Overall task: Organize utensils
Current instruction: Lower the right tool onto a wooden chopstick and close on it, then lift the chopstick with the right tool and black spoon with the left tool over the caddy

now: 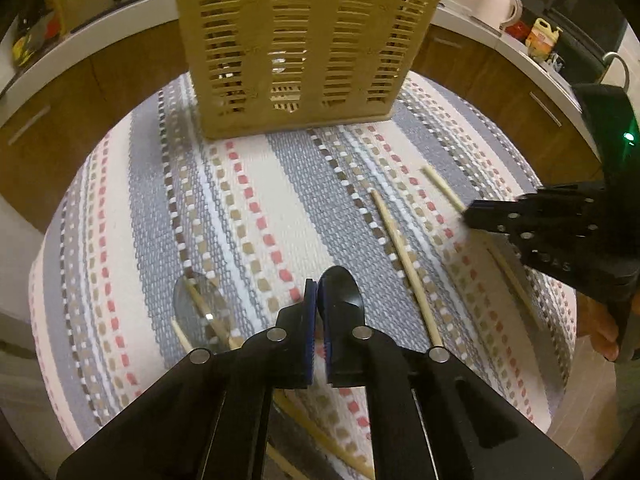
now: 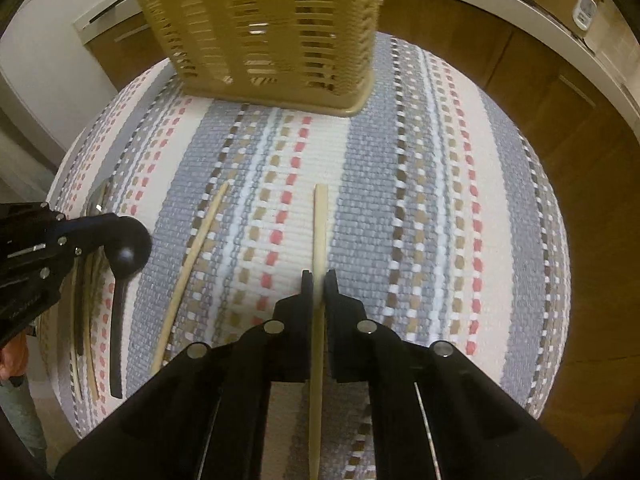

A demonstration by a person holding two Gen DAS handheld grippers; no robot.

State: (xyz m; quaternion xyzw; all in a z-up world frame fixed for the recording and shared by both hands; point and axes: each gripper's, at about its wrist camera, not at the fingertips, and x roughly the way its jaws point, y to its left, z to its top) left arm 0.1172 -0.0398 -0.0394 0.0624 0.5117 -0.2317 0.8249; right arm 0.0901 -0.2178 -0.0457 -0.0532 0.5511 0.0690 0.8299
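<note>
Two hand-held grippers are loaded: your left one (image 1: 317, 285) is clamped on a black spoon (image 2: 124, 256), its bowl up and its handle hanging over the mat (image 1: 248, 208). Your right (image 2: 319, 280) pinches a chopstick (image 2: 320, 216) lengthwise, aimed at the basket (image 2: 260, 20) beyond, likely for dropping in. Loose chopsticks (image 1: 404, 260) and a glass spoon (image 1: 200, 304) wait on the tabletop.

Matt woven cloth (image 2: 400, 200), slatted plastic basket (image 1: 300, 48), pale wooden chopstick (image 2: 320, 220), glossy black spoon (image 1: 340, 288).
</note>
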